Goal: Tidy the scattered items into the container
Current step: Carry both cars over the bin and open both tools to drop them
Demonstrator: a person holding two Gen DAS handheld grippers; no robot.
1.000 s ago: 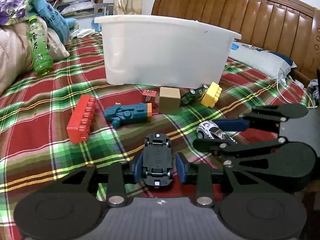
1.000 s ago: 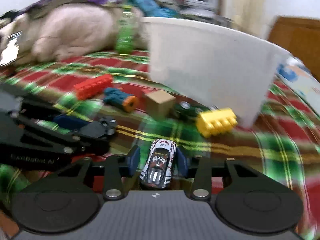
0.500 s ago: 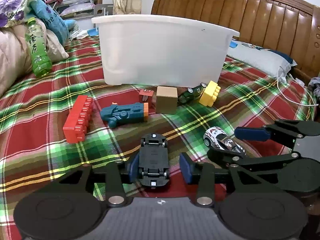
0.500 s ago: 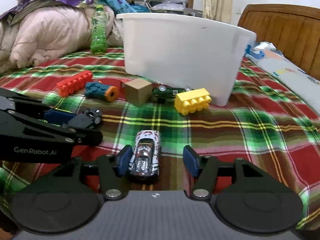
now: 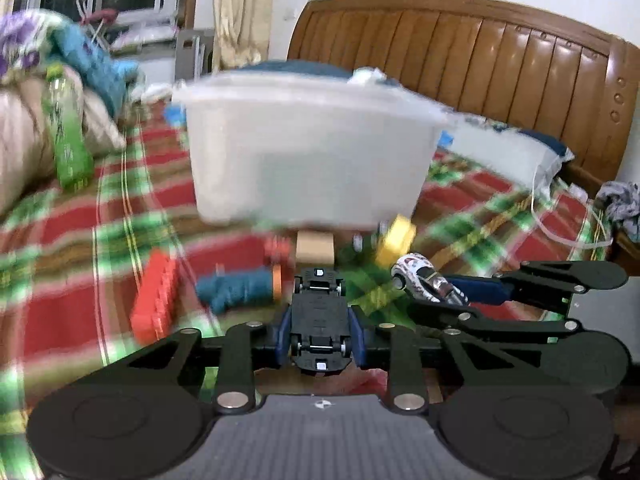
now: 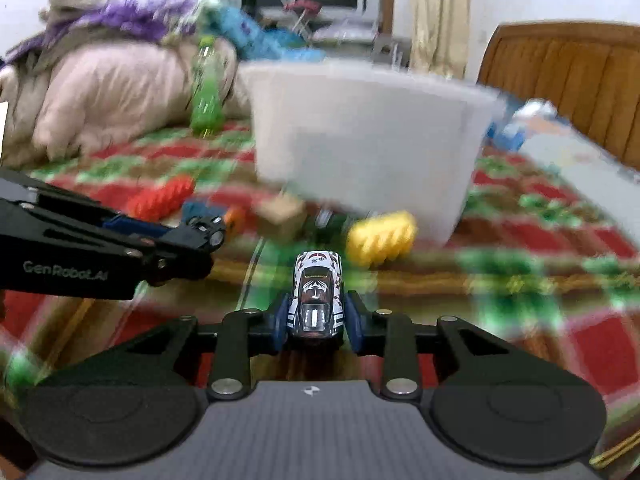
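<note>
My left gripper (image 5: 318, 332) is shut on a black toy car (image 5: 318, 316) that lies underside up between the pads. My right gripper (image 6: 316, 322) is shut on a white racing car (image 6: 317, 292); it also shows in the left wrist view (image 5: 426, 282). Both are lifted above the plaid bed. The white plastic bin (image 5: 308, 160) stands ahead, open-topped. On the bedspread before it lie a red brick (image 5: 156, 300), a blue and orange toy (image 5: 240, 288), a tan cube (image 5: 315, 247), a dark green car (image 6: 332, 224) and a yellow brick (image 6: 380, 236).
A green bottle (image 5: 68, 148) leans on a heap of quilts (image 6: 112, 92) at the left. A wooden headboard (image 5: 500, 64) and a pillow (image 5: 508, 152) lie behind the bin. The left gripper's arm (image 6: 80, 256) crosses the right wrist view at the left.
Both grippers closed on their cars and lifted them off the bedspread. Both views now move, blurred, toward the bin.
</note>
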